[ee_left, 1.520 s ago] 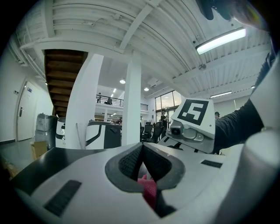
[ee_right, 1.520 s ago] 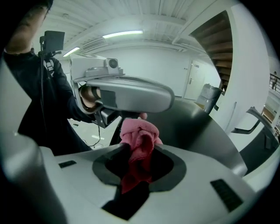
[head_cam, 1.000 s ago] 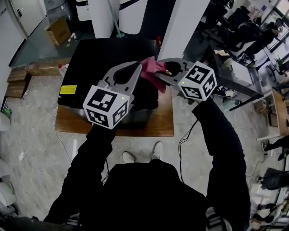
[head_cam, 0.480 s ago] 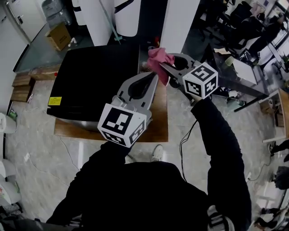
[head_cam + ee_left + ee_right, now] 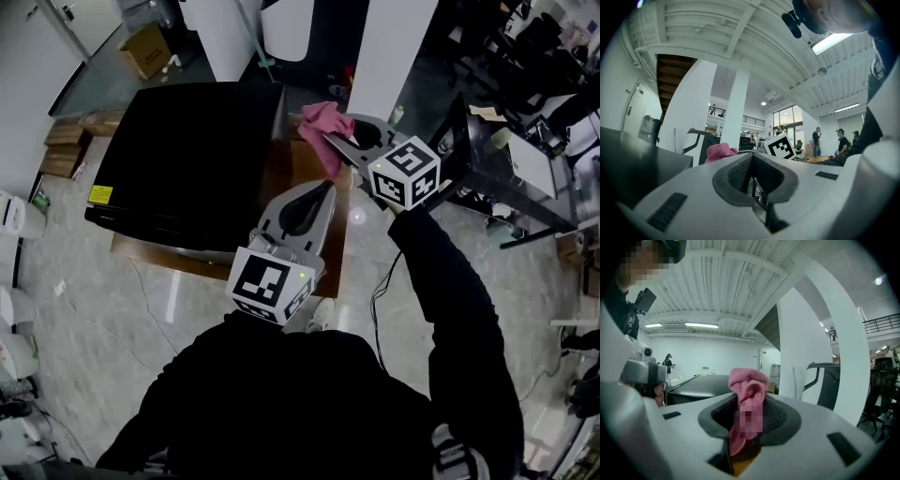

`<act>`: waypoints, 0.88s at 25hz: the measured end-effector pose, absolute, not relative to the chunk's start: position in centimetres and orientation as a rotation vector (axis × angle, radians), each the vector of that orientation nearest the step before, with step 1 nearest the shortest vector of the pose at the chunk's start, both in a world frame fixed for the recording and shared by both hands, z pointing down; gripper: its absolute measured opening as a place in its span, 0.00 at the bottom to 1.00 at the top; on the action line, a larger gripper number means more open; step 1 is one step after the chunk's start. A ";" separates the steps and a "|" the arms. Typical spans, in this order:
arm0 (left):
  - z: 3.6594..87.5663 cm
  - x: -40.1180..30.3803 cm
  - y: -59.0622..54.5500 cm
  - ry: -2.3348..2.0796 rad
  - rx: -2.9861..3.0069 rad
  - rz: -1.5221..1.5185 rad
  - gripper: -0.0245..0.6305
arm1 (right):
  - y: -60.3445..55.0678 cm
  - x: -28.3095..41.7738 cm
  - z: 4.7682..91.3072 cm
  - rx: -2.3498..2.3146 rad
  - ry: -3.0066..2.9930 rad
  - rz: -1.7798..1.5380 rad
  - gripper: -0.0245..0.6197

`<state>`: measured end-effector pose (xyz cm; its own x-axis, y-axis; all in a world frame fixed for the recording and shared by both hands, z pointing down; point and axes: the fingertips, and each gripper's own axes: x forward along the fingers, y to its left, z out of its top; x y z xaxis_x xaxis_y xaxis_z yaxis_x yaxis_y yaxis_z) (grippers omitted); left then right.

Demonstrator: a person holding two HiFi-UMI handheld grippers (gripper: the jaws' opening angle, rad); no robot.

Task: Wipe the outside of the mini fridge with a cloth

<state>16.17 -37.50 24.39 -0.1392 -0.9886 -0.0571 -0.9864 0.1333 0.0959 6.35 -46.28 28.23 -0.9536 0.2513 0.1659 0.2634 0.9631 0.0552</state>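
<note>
The black mini fridge (image 5: 187, 150) stands on a low wooden platform (image 5: 302, 173); its top fills the left of the head view. My right gripper (image 5: 328, 141) is shut on a pink cloth (image 5: 322, 125), held just past the fridge's right edge. In the right gripper view the cloth (image 5: 749, 383) bulges up from between the jaws, with the fridge (image 5: 705, 385) behind. My left gripper (image 5: 327, 186) is shut and holds nothing; it hovers over the platform below the right one. In the left gripper view the cloth (image 5: 720, 152) shows beyond the closed jaws.
White pillars (image 5: 398, 47) rise behind the fridge. A cardboard box (image 5: 145, 49) sits at the back left. A black desk frame (image 5: 487, 178) stands to the right and a cable (image 5: 379, 281) lies on the marble floor. People stand far off in both gripper views.
Both grippers have shifted from above the fridge's top to the right of its right edge, the cloth still in the right one. The left gripper dropped back below the right.
</note>
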 end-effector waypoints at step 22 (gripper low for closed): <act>35.9 16.0 -34.6 -2.628 1.721 -0.097 0.05 | -39.2 9.0 36.0 -0.983 -3.068 0.048 0.24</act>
<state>16.04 -34.58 35.86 -0.4004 -0.9157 -0.0346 -0.9157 0.3985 0.0511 9.04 -39.19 36.04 -0.8110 0.5788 -0.0858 0.5812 0.8137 -0.0041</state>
